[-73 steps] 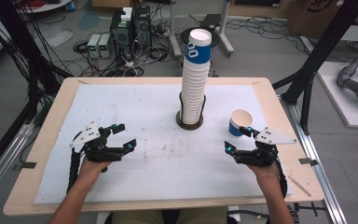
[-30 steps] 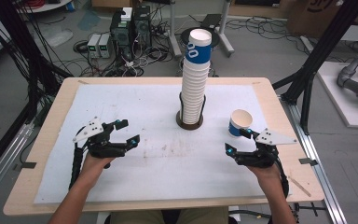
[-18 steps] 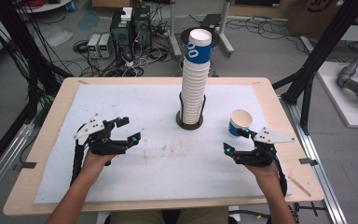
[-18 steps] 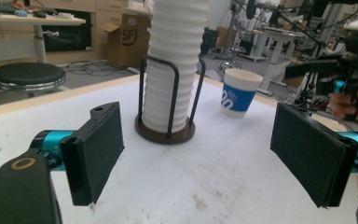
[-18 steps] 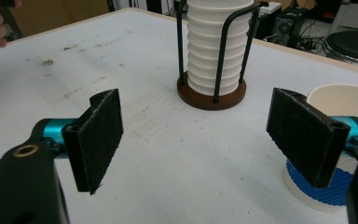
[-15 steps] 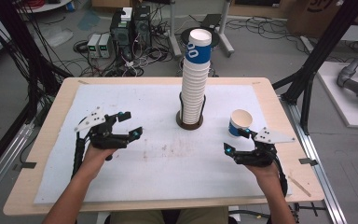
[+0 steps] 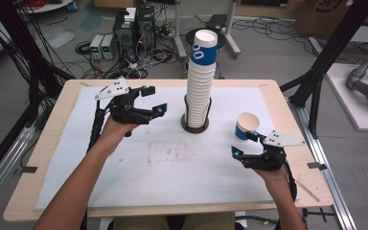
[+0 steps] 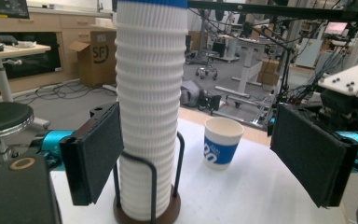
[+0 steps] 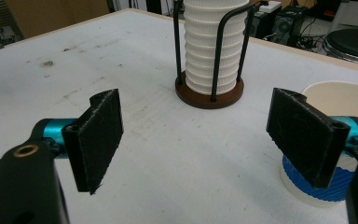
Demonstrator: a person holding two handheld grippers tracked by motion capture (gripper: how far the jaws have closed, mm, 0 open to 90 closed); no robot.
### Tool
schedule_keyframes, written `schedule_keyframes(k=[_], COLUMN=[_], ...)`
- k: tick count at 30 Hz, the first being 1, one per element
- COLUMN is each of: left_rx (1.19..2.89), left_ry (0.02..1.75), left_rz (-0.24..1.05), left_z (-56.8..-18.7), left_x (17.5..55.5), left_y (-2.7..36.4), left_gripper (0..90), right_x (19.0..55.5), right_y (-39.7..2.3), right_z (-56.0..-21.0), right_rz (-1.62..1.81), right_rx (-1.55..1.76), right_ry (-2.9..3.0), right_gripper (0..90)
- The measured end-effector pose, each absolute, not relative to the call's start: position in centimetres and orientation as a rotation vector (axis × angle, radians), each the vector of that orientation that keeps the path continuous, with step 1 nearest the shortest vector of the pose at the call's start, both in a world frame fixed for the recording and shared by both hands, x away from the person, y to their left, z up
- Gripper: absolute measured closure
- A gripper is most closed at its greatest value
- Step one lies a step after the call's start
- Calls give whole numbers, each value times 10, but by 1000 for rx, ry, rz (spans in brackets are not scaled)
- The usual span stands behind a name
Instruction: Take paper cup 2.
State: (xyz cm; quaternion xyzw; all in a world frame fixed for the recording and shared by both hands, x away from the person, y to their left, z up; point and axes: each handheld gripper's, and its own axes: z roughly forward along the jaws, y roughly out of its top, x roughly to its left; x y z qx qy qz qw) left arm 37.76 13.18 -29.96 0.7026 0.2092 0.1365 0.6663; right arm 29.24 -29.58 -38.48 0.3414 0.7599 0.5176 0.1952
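A tall stack of white ribbed paper cups [image 7: 201, 81], the top one with a blue band, stands in a black wire holder on a brown base [image 7: 195, 126] at the table's middle back. A single blue-and-white cup [image 7: 246, 126] stands upright to its right. My left gripper [image 7: 155, 99] is raised left of the stack, open and empty, pointing at it. In the left gripper view the stack [image 8: 151, 107] rises just past the left pad [image 8: 95, 158]. My right gripper [image 7: 243, 144] sits open just in front of the single cup [image 9: 340, 189], with nothing between its jaws.
A white mat [image 7: 172, 163] covers the wooden table [image 7: 43, 158]. Black frame posts [image 7: 316, 81] stand at the right edge. Cables and computer boxes lie on the floor behind the table.
My left hand has lifted off the mat and moved back and right toward the cup stack, jaws still open. The right gripper and the single cup have stayed put.
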Motion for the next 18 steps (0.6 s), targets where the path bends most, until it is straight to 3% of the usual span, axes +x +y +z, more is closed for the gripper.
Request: schedule_keyframes(k=[18], left_rx=[1632], left_ry=[399], left_rz=[295], left_z=[-238], left_x=[420], left_y=[85], left_gripper=[160], right_x=[293], right_y=[-298], right_z=[-384], right_rz=[1462], right_rx=[956], right_ry=[2131], right_gripper=[189])
